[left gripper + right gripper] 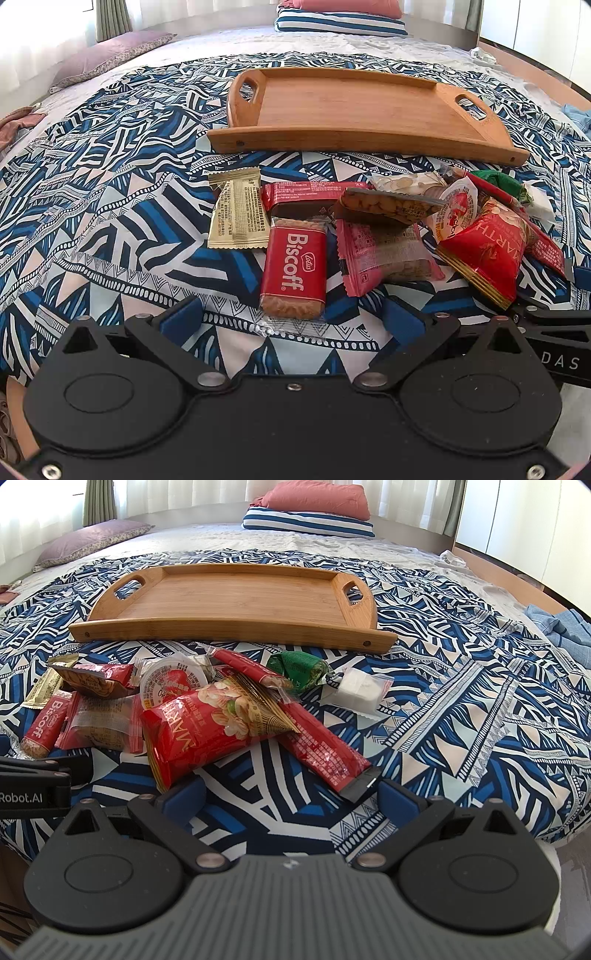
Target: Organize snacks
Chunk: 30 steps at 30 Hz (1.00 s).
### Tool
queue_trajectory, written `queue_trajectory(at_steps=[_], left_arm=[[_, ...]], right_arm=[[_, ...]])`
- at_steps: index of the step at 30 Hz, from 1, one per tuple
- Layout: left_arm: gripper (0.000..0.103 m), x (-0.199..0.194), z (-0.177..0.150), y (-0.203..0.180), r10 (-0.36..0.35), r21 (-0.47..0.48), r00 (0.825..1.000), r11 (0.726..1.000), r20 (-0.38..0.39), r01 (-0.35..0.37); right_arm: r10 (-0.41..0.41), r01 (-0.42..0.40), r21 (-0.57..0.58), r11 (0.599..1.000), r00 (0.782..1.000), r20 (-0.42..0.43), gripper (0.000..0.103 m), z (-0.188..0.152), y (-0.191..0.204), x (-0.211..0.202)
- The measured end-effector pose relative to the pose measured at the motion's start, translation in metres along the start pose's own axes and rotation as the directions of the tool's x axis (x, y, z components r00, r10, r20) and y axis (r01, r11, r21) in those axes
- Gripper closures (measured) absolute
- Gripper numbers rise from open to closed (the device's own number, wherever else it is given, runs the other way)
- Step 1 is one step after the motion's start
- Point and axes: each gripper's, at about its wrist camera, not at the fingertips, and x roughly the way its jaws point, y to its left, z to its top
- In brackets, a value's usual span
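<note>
A pile of wrapped snacks lies on the patterned bedspread in front of an empty wooden tray [354, 107] [236, 594]. In the left wrist view a red Biscoff biscuit [293, 269] lies just ahead of my left gripper [291, 317], which is open with nothing between its fingers. Beside it lie a gold sachet [238, 210], a pink packet [384, 251] and a red nut bag [484, 251]. My right gripper [291, 794] is open too, behind the red nut bag [214, 723] and a long red stick pack [325, 753]. A green candy [299, 668] and a white packet [358, 690] lie further back.
The blue, white and pink bedspread [461, 720] covers the near bed. Pillows [314, 513] and a purple cushion [92, 539] sit at the far end. Blue cloth [561, 627] lies at the right edge. The other gripper's body [33, 786] shows at left.
</note>
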Motion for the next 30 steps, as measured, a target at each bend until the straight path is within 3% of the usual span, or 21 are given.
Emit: queue_trajectory(at_steps=[30], left_arm=[[0.0, -0.0007, 0.0013, -0.0022, 0.004, 0.007, 1.0, 1.0, 0.008, -0.004]], right_arm=[[-0.015, 0.016, -0.035, 0.999, 0.999, 0.034, 0.0, -0.0045, 0.0048, -0.0004]])
